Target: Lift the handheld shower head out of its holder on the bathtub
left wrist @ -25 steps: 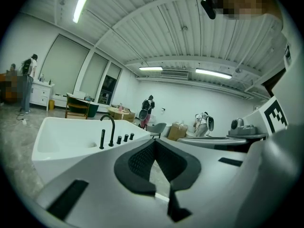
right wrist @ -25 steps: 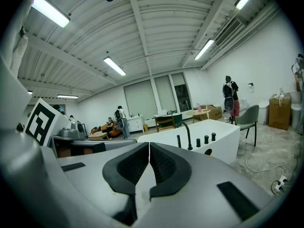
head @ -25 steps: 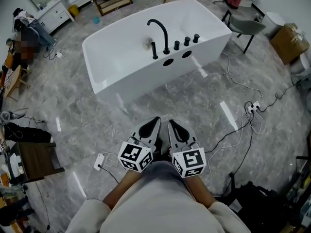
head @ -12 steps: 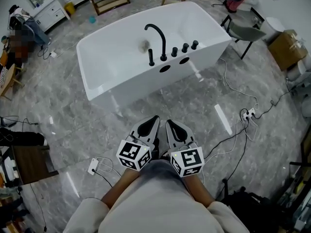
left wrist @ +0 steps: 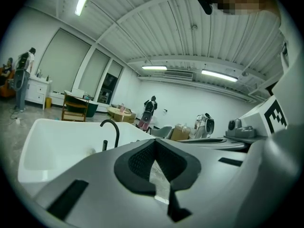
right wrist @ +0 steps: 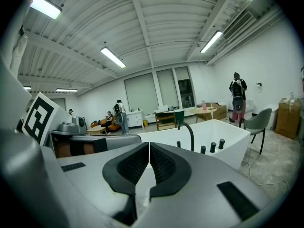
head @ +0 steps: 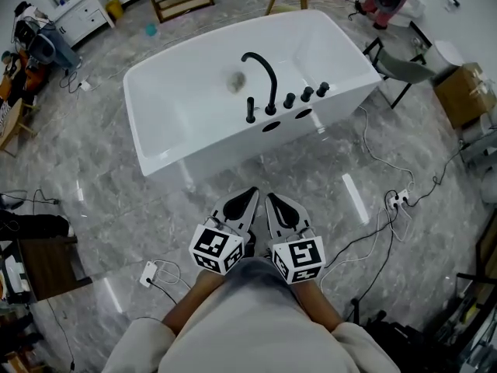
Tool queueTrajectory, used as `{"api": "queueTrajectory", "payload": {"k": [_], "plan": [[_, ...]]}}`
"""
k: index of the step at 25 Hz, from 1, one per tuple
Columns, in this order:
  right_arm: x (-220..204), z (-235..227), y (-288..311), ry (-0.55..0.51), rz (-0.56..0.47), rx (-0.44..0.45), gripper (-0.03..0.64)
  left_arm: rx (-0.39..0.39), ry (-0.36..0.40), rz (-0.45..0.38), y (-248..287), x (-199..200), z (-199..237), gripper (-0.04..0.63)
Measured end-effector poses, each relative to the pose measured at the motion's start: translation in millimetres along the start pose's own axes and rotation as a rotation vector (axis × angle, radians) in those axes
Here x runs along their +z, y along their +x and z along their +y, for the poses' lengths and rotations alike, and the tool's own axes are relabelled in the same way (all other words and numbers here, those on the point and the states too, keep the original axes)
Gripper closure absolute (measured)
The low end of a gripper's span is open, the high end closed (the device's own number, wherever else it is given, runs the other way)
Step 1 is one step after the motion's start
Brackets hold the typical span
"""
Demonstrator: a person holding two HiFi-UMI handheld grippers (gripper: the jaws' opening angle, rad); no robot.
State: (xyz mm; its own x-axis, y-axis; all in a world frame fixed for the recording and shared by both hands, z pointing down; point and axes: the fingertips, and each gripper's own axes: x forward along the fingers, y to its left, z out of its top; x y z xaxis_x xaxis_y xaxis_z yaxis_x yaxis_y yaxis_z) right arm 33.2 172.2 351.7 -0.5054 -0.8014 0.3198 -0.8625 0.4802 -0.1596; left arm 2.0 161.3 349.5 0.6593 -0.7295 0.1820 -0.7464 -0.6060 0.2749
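A white bathtub (head: 167, 111) stands on the grey marble floor ahead of me. On its near rim are a black arched faucet (head: 264, 72), the upright black handheld shower head (head: 250, 109) in its holder left of the faucet, and three black knobs (head: 307, 94). Both grippers are held close to my body, well short of the tub. My left gripper (head: 248, 194) and right gripper (head: 272, 200) are side by side, both shut and empty. In the left gripper view, the faucet (left wrist: 112, 128) and shower head (left wrist: 105, 145) show beyond the shut left gripper (left wrist: 154, 145). The right gripper (right wrist: 149, 146) points at the tub (right wrist: 223, 139).
Black and white cables cross the floor on the right, with a power strip (head: 401, 200). Another white power strip (head: 148, 273) lies at lower left by a dark side table (head: 46, 256). A grey chair (head: 405, 65) and a cardboard box (head: 464, 93) stand right of the tub.
Both shut grippers have moved forward with me toward the bathtub, which now sits a little further right in the head view. Neither gripper has opened.
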Motion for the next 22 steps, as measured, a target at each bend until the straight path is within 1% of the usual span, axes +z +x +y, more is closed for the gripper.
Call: {"api": "queueTrajectory", "payload": {"k": [2, 4, 13, 22], "plan": [[6, 0, 18, -0.013, 0.01, -0.008, 0.598, -0.003, 0.035, -0.006, 7, 9, 14, 0.591], [12, -1, 34, -0.02, 0.017, -0.006, 0.598, -0.007, 0.044, -0.015, 16, 17, 27, 0.59], [40, -13, 94, -0.036, -0.001, -0.043, 0.598, -0.041, 0.021, -0.035, 47, 44, 82, 0.591], [47, -17, 130, -0.026, 0.004, -0.051, 0.597, -0.028, -0.005, -0.013, 57, 44, 117, 0.59]]}}
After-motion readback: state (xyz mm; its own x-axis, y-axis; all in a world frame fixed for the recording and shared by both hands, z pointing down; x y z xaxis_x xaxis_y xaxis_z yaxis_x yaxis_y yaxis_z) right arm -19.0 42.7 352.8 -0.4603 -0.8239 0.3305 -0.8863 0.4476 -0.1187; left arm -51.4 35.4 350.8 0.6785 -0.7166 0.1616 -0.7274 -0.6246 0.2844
